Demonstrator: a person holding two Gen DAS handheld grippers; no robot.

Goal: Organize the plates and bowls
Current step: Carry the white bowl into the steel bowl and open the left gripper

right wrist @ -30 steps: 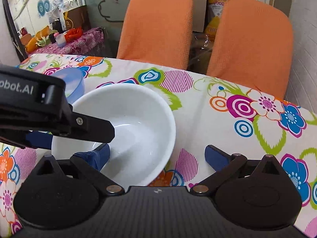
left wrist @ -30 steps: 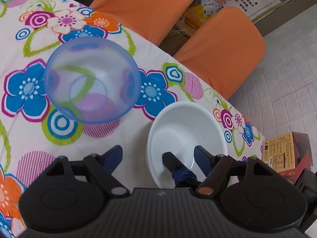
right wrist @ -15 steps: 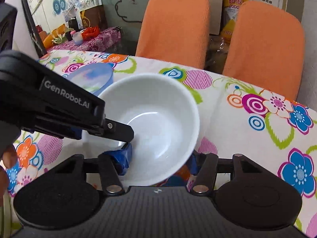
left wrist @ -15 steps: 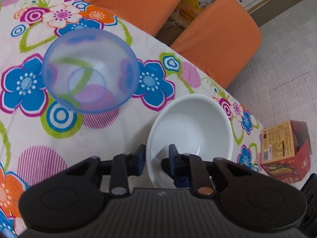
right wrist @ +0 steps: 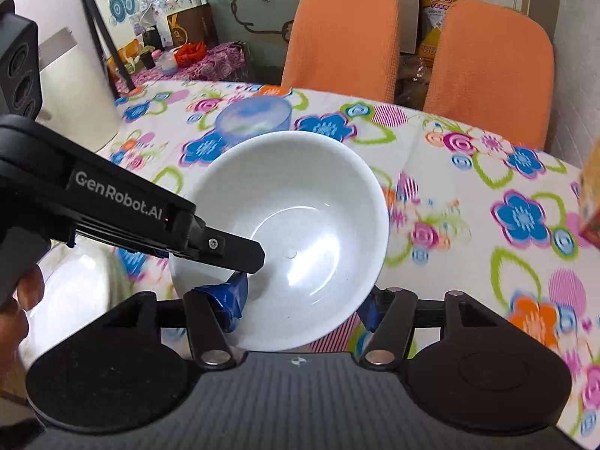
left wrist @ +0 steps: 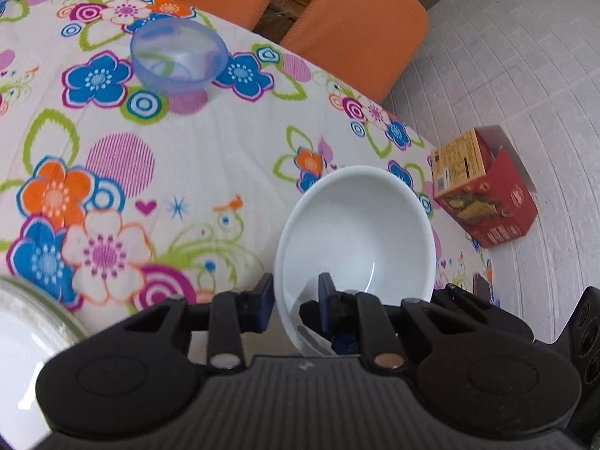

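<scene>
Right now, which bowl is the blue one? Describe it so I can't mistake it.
On the floral tablecloth, look to the far side, near the two orange chairs. The blue bowl stands there alone, see-through and tinted, unlike the opaque white bowl that both grippers hold.

Black left gripper (right wrist: 240, 258) with white "GenRobot.AI" lettering, one silver screw, blue-padded fingers (left wrist: 265, 302).

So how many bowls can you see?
2 for sure: the white bowl held in the tongs, and the blue bowl across the table. A white dish edge might be another.
</scene>
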